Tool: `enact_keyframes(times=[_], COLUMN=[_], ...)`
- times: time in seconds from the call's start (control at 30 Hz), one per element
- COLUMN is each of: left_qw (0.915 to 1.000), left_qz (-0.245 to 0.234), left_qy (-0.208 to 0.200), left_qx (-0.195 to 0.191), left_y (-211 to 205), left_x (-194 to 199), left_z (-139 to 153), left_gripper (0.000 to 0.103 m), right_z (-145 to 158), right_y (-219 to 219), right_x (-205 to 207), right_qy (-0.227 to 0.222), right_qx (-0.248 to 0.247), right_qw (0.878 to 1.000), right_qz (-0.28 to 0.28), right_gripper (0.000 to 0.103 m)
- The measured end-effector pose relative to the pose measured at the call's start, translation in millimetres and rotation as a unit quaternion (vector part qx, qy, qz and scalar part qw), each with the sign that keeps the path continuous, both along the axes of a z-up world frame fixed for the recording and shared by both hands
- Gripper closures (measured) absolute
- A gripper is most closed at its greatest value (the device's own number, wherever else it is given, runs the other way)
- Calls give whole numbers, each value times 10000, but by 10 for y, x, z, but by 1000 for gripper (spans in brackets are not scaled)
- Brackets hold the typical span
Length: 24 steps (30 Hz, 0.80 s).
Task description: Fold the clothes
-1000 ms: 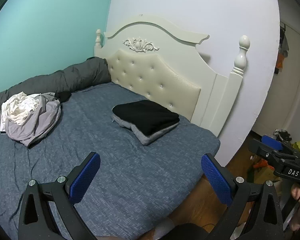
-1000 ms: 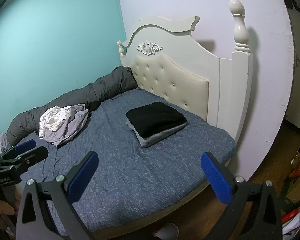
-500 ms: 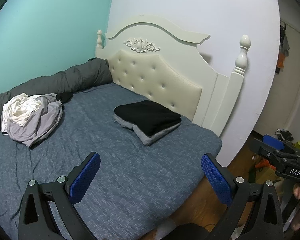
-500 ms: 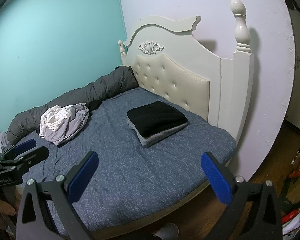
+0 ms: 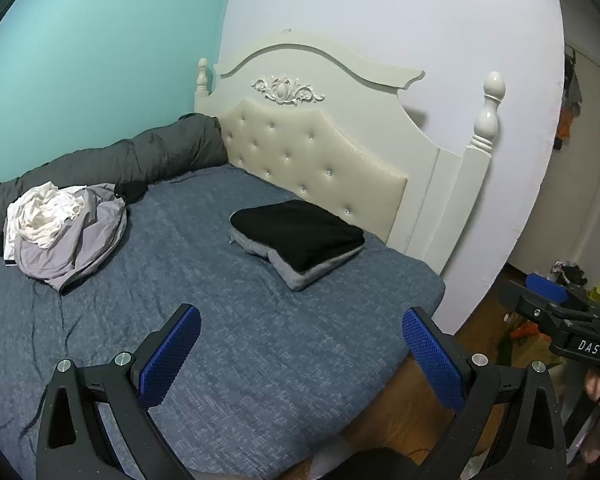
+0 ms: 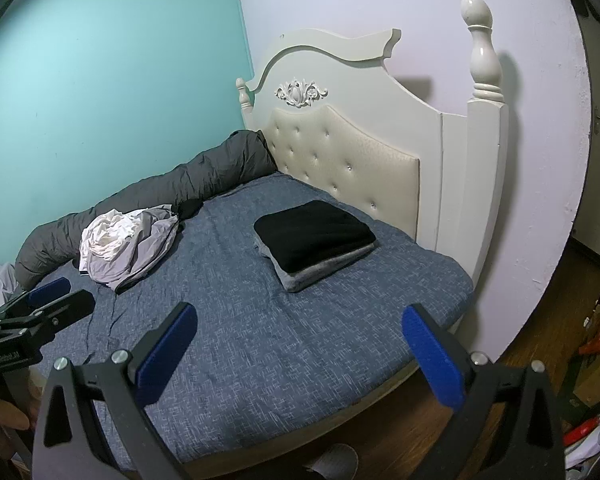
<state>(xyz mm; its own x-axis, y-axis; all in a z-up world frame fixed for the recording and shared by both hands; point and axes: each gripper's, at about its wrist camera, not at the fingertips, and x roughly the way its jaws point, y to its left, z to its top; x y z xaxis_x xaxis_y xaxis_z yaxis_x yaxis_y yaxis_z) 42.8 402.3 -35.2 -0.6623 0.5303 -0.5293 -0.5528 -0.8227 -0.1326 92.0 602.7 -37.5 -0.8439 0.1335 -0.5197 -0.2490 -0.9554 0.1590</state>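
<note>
A heap of unfolded white and grey clothes lies at the far left of the blue bed, also in the right wrist view. A folded stack, black garment on grey, lies near the headboard, also in the right wrist view. My left gripper is open and empty above the bed's near edge. My right gripper is open and empty, held off the bed's near edge. Each gripper shows in the other's view: the right one and the left one.
A rolled dark grey duvet lies along the teal wall. The cream tufted headboard with posts stands at the bed's far end. Wooden floor and clutter lie to the right of the bed.
Both grippers have drifted back slightly from the bed, so the bed and clothes sit a little further off. Both jaws stay open.
</note>
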Motion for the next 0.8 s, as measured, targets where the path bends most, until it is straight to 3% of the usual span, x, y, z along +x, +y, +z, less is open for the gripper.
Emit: enact_keyframes(times=[0.8], left_qw=[10000], left_qz=[-5], left_qy=[20], left_qx=[5], left_y=[-18], left_x=[-5], left_z=[-12], left_gripper=[0], right_z=[-35], right_y=[-10], right_x=[-1], right_qy=[-34], right_qx=[-24], right_qw=[10000], right_qz=[7], right_gripper=[0])
